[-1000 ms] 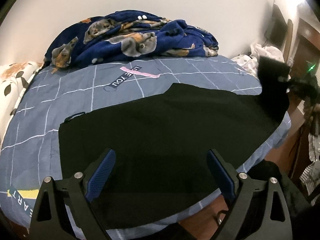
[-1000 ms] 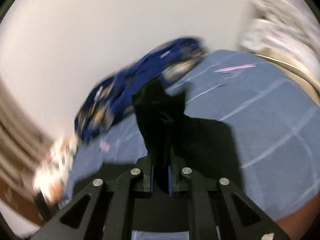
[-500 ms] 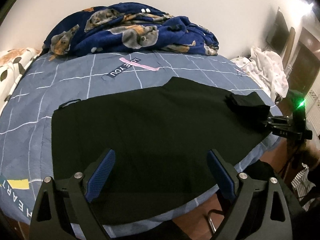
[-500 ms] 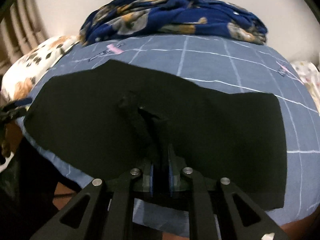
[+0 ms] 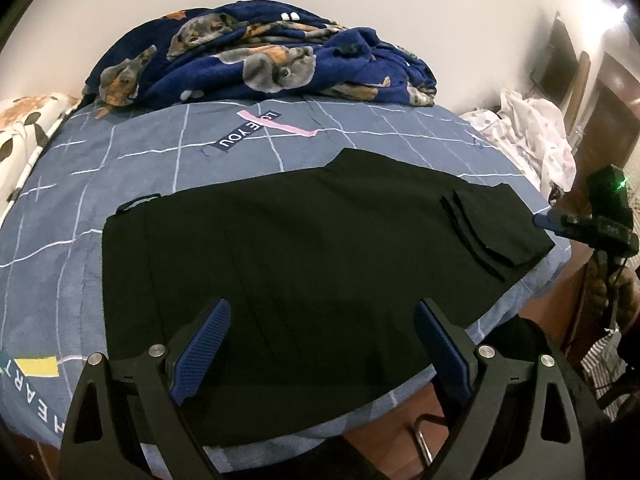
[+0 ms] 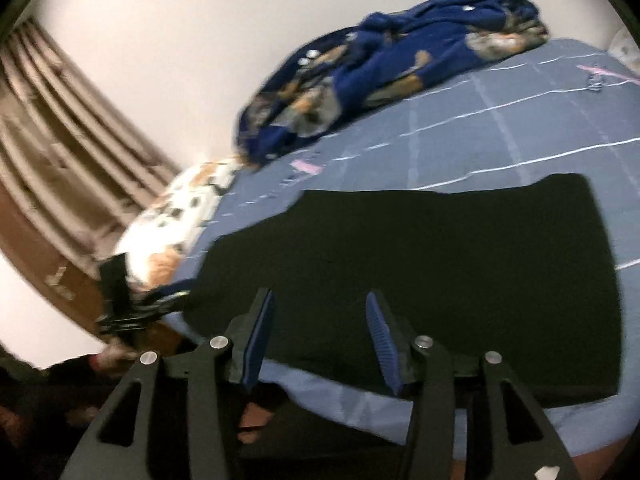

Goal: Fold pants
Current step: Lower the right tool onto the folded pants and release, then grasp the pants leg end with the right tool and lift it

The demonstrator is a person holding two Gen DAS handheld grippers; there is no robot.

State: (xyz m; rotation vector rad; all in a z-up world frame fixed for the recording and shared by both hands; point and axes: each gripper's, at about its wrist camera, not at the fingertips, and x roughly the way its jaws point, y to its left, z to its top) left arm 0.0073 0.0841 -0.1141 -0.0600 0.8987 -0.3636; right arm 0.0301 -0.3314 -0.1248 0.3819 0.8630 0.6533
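The black pants [image 5: 304,264] lie spread flat across the blue checked bedsheet [image 5: 132,168], with one end folded back over itself at the right [image 5: 492,224]. My left gripper [image 5: 320,336] is open and empty above the pants' near edge. My right gripper [image 6: 320,328] is open and empty above the pants [image 6: 440,256] near the bed's front edge. It also shows at the bed's right edge in the left wrist view [image 5: 576,224], just off the folded end.
A dark blue dog-print blanket [image 5: 260,64] is heaped at the back against the wall. A spotted pillow [image 5: 20,136] lies at the left and white clothes [image 5: 536,136] at the right. Curtains [image 6: 60,152] hang beyond the bed.
My right gripper laid the lifted end of the pants down onto the rest, opened, let go and drew back off the bed edge. My left gripper stayed open, nearly still.
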